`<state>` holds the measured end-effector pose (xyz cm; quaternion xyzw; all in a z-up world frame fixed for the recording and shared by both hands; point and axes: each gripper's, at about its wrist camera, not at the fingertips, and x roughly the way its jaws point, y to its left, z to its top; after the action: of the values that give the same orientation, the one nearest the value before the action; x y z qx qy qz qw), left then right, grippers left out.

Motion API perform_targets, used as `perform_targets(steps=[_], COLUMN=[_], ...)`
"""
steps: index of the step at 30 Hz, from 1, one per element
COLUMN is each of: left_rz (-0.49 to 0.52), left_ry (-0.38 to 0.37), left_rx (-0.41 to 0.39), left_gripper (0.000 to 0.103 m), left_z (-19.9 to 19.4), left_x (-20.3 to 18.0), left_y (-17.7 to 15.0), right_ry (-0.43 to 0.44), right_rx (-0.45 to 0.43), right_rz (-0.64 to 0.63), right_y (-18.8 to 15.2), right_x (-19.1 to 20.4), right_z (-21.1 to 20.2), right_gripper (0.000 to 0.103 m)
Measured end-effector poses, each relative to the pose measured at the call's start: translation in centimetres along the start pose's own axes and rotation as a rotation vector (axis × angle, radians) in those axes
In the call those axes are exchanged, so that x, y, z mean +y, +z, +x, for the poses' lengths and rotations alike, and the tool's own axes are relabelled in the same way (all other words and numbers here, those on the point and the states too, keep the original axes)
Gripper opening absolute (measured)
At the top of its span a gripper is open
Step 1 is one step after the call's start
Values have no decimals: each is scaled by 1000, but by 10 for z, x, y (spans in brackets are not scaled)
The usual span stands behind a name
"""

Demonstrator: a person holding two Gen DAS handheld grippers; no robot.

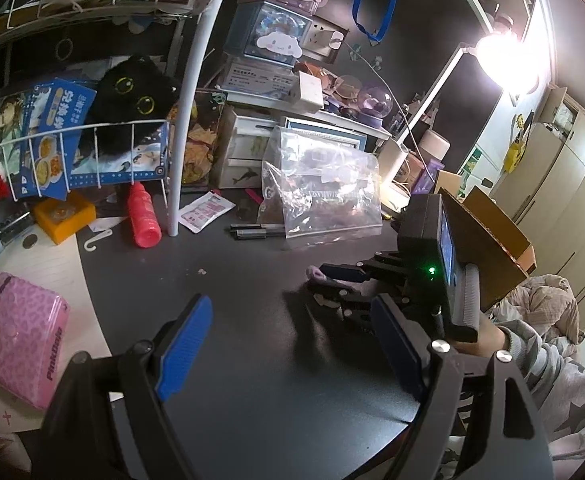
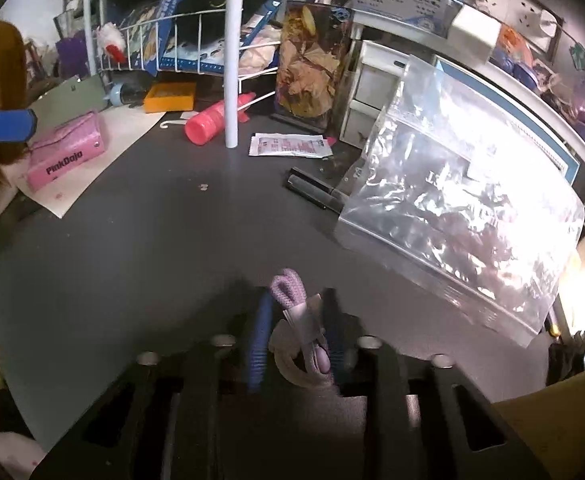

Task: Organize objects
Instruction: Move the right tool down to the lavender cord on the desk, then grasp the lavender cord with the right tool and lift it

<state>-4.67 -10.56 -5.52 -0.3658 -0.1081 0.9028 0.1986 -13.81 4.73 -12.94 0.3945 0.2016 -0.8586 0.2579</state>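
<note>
A bundled lilac cable with a pale wrap sits between the blue pads of my right gripper, which is shut on it just above the dark desk. In the left wrist view the same right gripper reaches in from the right, the cable's lilac end poking out at its tip. A clear zip bag with dark small items inside lies just right of it, also seen as the bag behind it. My left gripper is open over bare desk with nothing between its fingers.
Two black pens lie by the bag's left edge. A pink bottle lies beside the white rack post, with a sachet nearby. A pink tissue pack and an orange box sit at the left. Drawers and boxes line the back.
</note>
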Motion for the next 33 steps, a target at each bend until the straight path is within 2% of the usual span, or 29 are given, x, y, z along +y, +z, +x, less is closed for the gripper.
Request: perform_targets(steps=[1,7,11,19,21,24,25,33], left_rz=[0,-4,-9,-17,-20,-28,-31,-40], left_ry=[1,3,12,19,23,27,29,22], left_rx=[1,2,5,25,28,27,27,48], left_gripper=[80,80,80,80,80,80,80,80], left_z=[0,-2,-2,0,0,-2,-2,7], left_x=[0,3,6,8,10,14,15,19], left_y=[0,-2,-3,-11,-11,-13,-13,-15], right_ry=[-2,-20,109,247,236,222,220,236], right_rx=[-1,-42,-13,55,57,47,44,50], right_rz=[-5,-44,-68,-94,-105,-118,-120,-105], right_y=[1,3,3,-5,-6,-10,-11,-21], right_x=[0,8,22,55,59,60,58,50], right_z=[0,-16,-27,-5,-3,-4,-5,-9], right_gripper=[8,8,8,8,12,29,31,30])
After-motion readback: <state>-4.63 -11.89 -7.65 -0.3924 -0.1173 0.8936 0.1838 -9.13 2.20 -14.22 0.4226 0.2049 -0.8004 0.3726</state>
